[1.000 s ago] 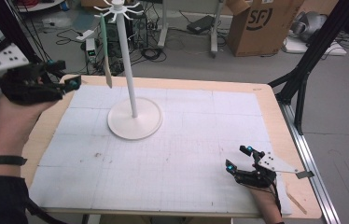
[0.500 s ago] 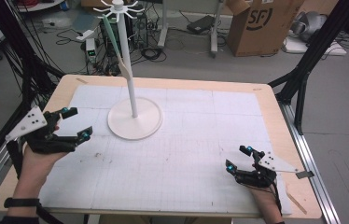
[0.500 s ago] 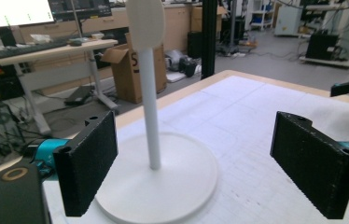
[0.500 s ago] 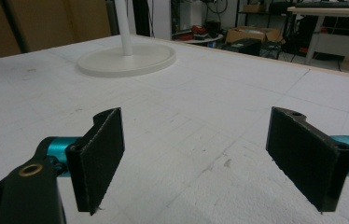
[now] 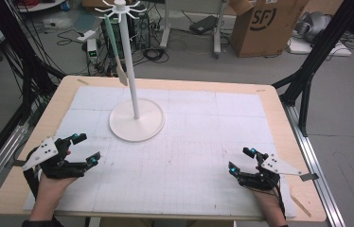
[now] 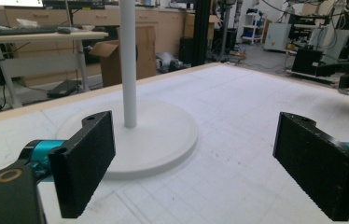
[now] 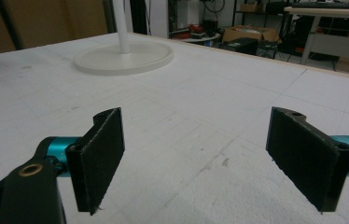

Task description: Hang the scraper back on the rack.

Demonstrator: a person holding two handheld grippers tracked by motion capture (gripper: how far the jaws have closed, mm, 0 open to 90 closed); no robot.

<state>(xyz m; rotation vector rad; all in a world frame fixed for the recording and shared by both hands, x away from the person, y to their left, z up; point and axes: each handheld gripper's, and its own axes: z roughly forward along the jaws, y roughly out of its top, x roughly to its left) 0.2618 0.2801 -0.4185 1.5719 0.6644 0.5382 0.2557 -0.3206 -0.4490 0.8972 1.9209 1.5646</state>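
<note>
A white stand with a round base [image 5: 136,125] and a tall pole rises at the back left of the white mat [image 5: 213,137]. A spatula [image 5: 122,74] with a green handle hangs from a hook at its top. My left gripper [image 5: 86,148] lies low at the mat's front left, short of the base [image 6: 163,135]. Its jaws have just been opening and stand open [image 6: 196,163] with nothing between them. My right gripper [image 5: 239,160] rests at the front right, open and empty [image 7: 196,158], with the base [image 7: 123,58] far ahead.
The wooden table edge [image 5: 165,84] frames the mat. Metal rails [image 5: 324,189] run along both sides. Black frame legs [image 5: 305,85] stand at the right. A cardboard box [image 5: 260,26] and cables lie on the floor behind.
My left gripper has come down from beside the spatula's blade at the upper left to the mat's front left, its jaws wider. The right gripper has stayed put.
</note>
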